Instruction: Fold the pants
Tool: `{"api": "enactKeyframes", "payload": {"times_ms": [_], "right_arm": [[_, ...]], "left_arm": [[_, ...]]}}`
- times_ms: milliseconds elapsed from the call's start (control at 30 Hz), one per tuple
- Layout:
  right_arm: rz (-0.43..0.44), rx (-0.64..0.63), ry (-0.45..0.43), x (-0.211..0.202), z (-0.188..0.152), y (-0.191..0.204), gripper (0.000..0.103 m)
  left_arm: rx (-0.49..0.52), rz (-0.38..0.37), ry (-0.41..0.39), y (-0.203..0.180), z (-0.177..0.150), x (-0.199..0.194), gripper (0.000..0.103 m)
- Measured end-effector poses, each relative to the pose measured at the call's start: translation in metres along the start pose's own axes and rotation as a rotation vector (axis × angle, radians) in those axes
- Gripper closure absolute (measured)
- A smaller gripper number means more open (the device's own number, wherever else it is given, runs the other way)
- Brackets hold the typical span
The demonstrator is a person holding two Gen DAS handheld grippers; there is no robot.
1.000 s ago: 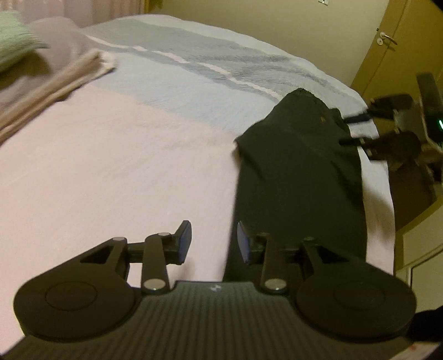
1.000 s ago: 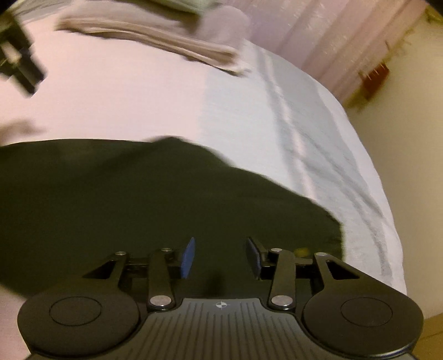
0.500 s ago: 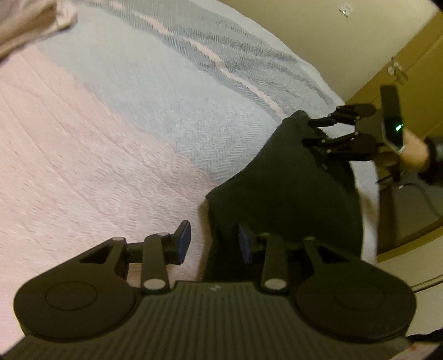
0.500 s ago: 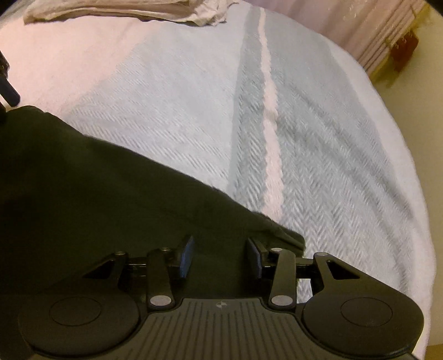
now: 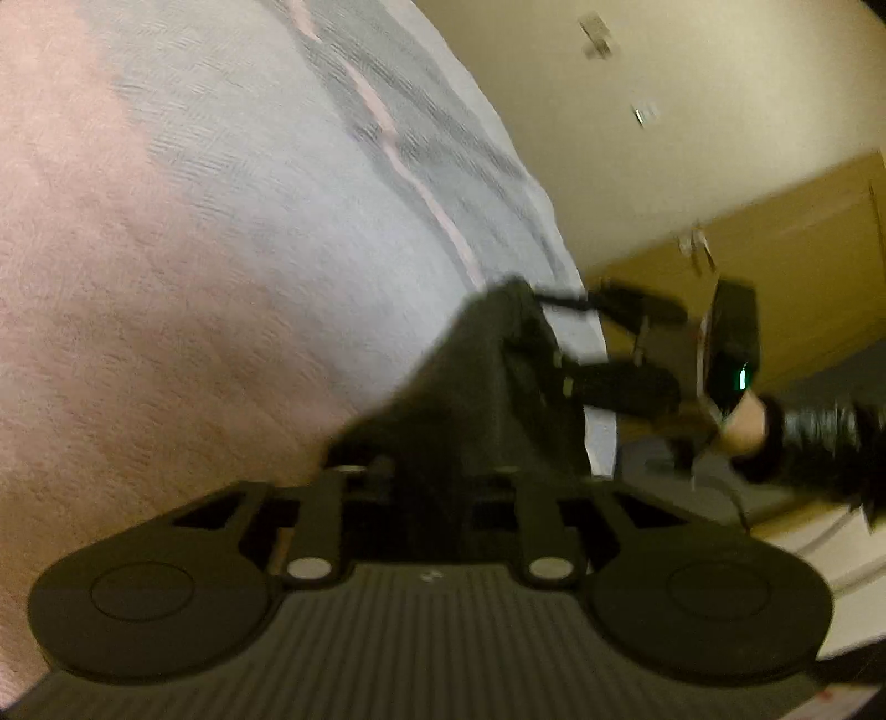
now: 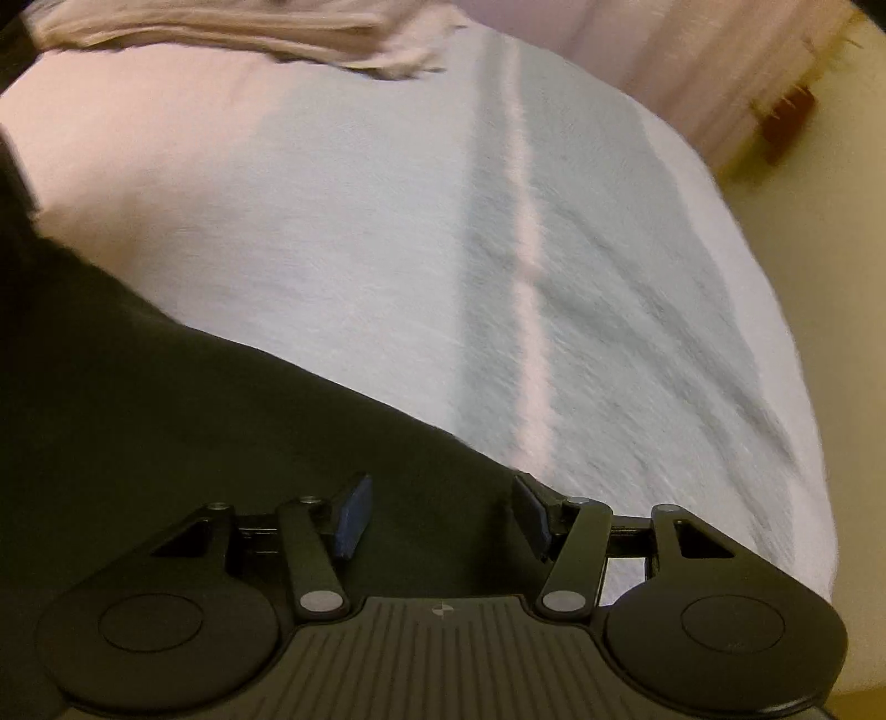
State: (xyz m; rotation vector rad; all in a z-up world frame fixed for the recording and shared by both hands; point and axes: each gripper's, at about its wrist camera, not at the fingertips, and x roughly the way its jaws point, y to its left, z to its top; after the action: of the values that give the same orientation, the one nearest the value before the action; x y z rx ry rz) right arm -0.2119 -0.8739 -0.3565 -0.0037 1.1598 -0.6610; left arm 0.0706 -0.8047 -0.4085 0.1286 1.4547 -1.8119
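Observation:
Black pants [image 5: 476,387] lie along the edge of the bed's pink and pale blue cover [image 5: 166,221]. My left gripper [image 5: 437,476] is shut on the near end of the pants, and the dark cloth hides its pads. In the right wrist view the pants [image 6: 166,443] fill the lower left. My right gripper [image 6: 437,515] hovers over their far edge with its jaws opening; cloth lies below the gap and the blue pads [image 6: 351,515] do not press on it. The left wrist view is blurred.
Folded beige cloth [image 6: 221,27] lies at the far side of the bed, with a pink curtain [image 6: 692,55] behind. The bed's edge drops off on the right [image 6: 803,498]. A wooden door [image 5: 803,249] and a dark sleeve [image 5: 819,437] are beyond the pants.
My left gripper sank, rolled and closed on the pants' near end. The right gripper slid along the pants to their far edge while its jaws widened.

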Motion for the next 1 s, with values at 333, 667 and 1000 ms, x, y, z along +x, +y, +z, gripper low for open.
{"api": "enactKeyframes", "payload": {"times_ms": [333,667,1000], "right_arm": [[-0.02,0.049,0.08,0.015,-0.012,0.001,0.048],[-0.044,0.071,0.059,0.012,-0.003,0.011,0.047],[-0.055,0.122,0.025,0.008,-0.008,0.01,0.047]], "left_arm": [[-0.022,0.132,-0.032,0.032,-0.005,-0.034,0.102],[0.105,0.005,0.091,0.016,0.016,0.001,0.075],[0.079,0.258,0.0,0.016,0.022,-0.026,0.086]]}}
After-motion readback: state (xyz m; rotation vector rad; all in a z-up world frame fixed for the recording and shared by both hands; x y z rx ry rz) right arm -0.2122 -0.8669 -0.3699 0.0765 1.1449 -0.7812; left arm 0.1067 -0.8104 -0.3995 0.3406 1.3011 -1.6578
